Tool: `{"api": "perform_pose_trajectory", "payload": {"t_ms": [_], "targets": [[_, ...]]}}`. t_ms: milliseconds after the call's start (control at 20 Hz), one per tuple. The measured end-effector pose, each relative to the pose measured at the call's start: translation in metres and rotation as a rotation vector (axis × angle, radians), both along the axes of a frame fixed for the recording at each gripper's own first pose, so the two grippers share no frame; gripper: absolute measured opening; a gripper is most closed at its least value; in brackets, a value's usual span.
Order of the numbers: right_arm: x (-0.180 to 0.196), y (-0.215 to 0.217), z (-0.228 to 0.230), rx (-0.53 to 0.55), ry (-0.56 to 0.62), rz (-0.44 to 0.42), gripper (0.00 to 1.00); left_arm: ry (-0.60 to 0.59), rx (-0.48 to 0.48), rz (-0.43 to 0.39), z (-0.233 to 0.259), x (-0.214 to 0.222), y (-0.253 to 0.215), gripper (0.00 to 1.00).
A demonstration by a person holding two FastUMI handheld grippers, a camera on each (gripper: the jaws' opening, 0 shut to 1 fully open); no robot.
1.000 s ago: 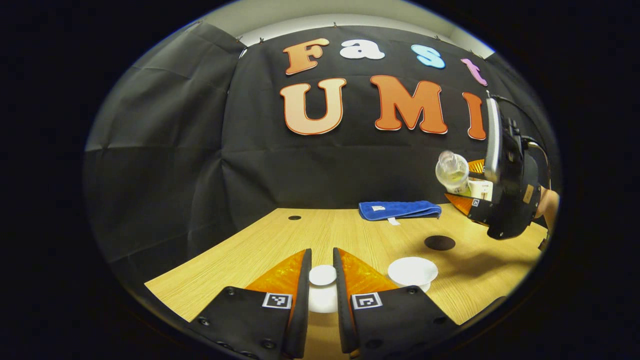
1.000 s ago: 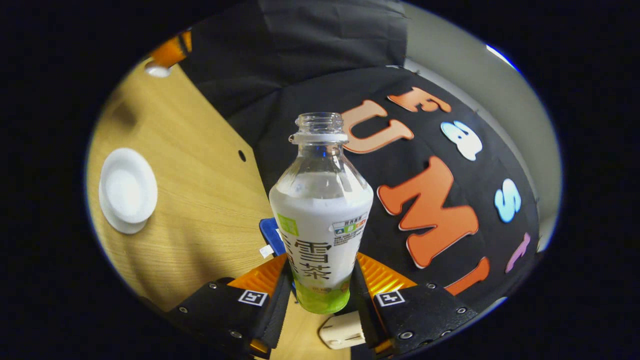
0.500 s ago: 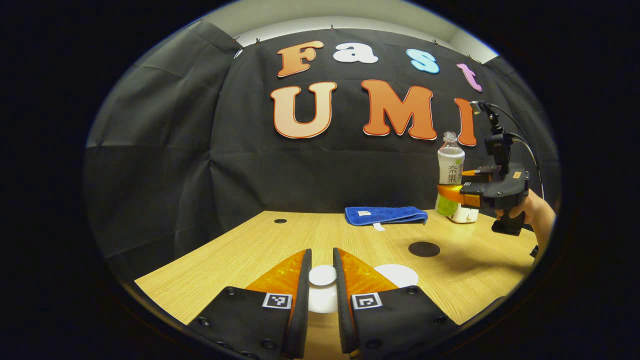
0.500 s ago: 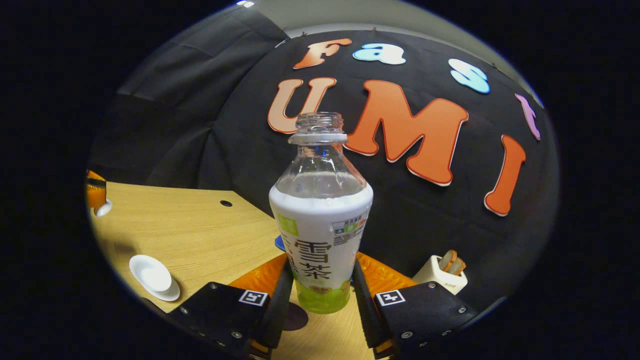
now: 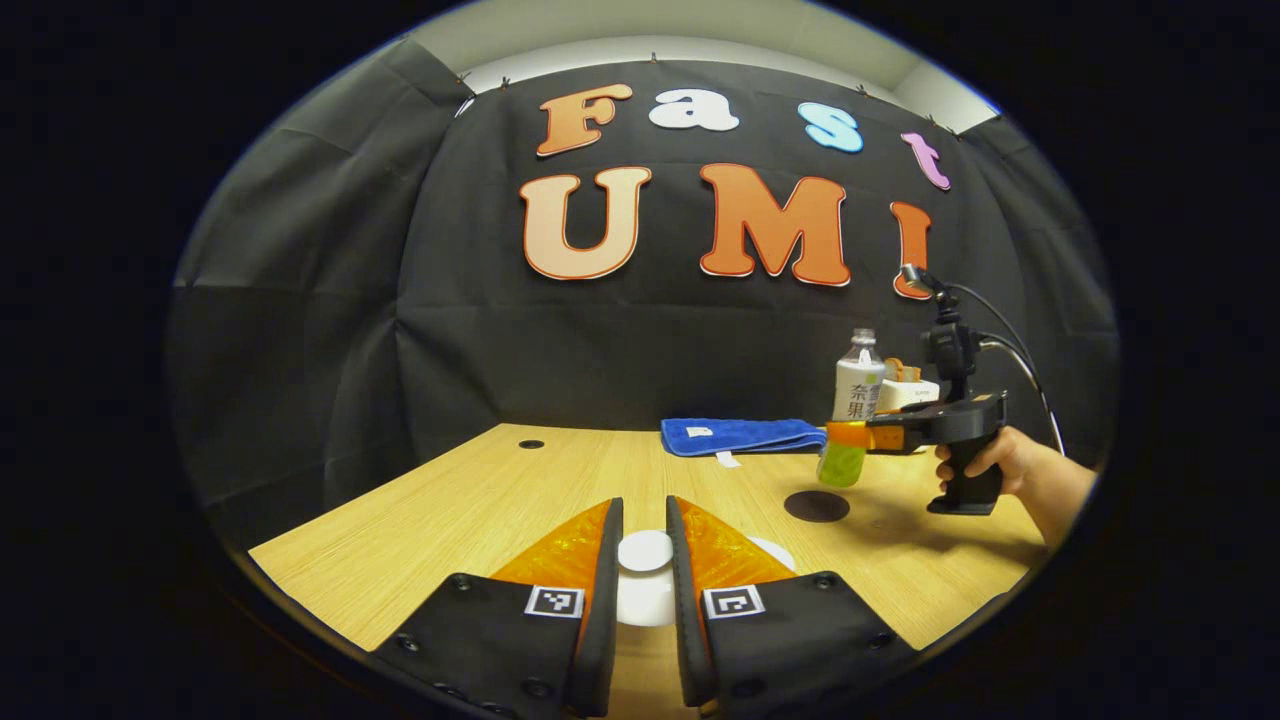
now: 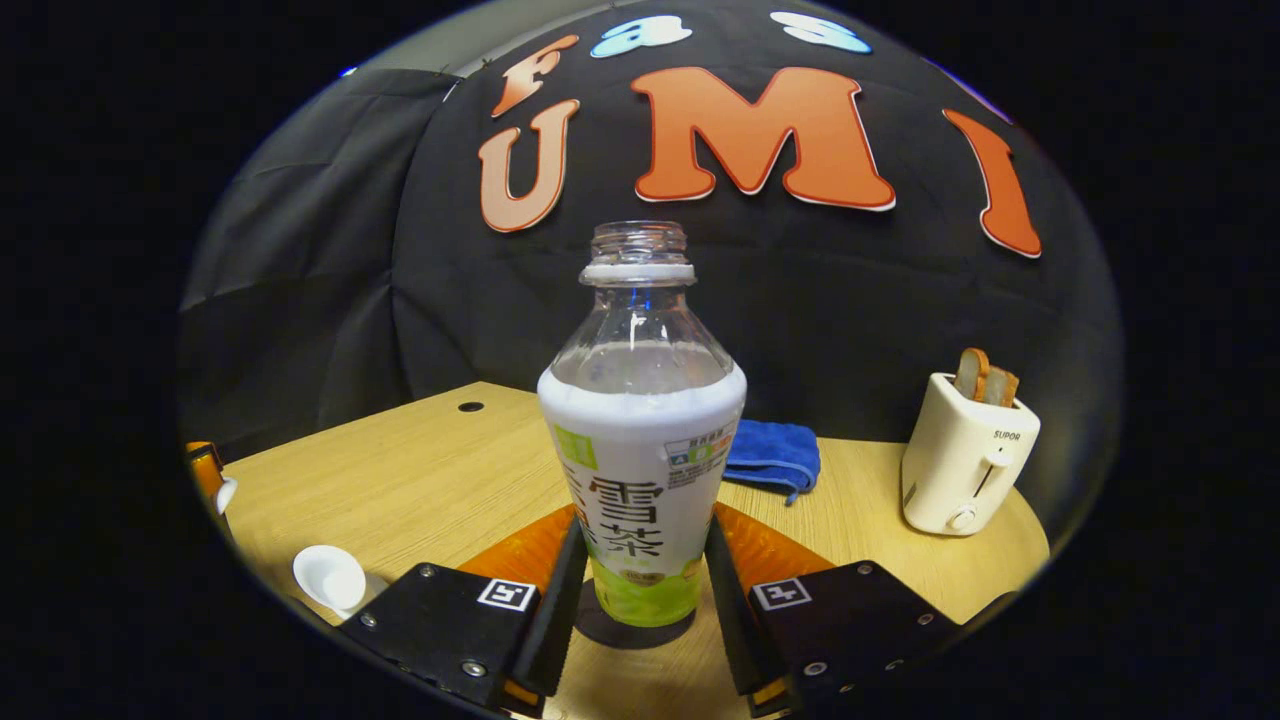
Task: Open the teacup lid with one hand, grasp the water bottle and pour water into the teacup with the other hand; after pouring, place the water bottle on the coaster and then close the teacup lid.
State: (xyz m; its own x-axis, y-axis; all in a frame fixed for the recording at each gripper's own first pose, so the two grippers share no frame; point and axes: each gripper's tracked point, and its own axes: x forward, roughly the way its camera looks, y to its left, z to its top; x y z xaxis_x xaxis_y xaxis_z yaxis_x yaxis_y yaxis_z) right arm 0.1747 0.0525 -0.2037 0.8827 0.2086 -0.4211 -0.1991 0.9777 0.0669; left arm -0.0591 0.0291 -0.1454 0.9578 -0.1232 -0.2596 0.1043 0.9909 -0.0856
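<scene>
In the left gripper view, the teacup lid is clamped by its knob in the left claw at 6 o'clock, with the teacup just beside at 3 o'clock. Farther off at 2 o'clock, the uncapped water bottle is pinched low on its label by the right claw, upright just above the dark coaster on the surface. The thin plastic is judged light, springy and slippery, liable to slosh; the low hold suits it.
</scene>
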Motion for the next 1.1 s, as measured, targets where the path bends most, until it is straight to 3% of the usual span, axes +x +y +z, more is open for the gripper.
{"api": "perform_pose_trajectory", "payload": {"t_ms": [550, 600, 850, 950, 1100], "targets": [[0.001, 0.008, -0.039, 0.027, 0.08, 0.001, 0.65, 0.009, -0.016, -0.026, -0.003, 0.01, -0.025, 0.29], [0.002, 0.009, -0.04, 0.025, 0.075, 0.003, 0.61, 0.013, -0.017, -0.027, -0.004, 0.011, -0.027, 0.3], [0.003, 0.004, -0.039, -0.008, 0.06, -0.004, 0.68, 0.01, -0.033, -0.037, -0.004, 0.024, -0.041, 0.3], [0.004, 0.003, -0.034, -0.011, 0.051, -0.002, 0.84, 0.008, -0.042, -0.041, -0.004, 0.031, -0.046, 0.3], [-0.005, -0.001, -0.02, 0.0, 0.027, 0.002, 0.93, 0.017, -0.049, -0.052, -0.011, 0.039, -0.054, 0.3]]}}
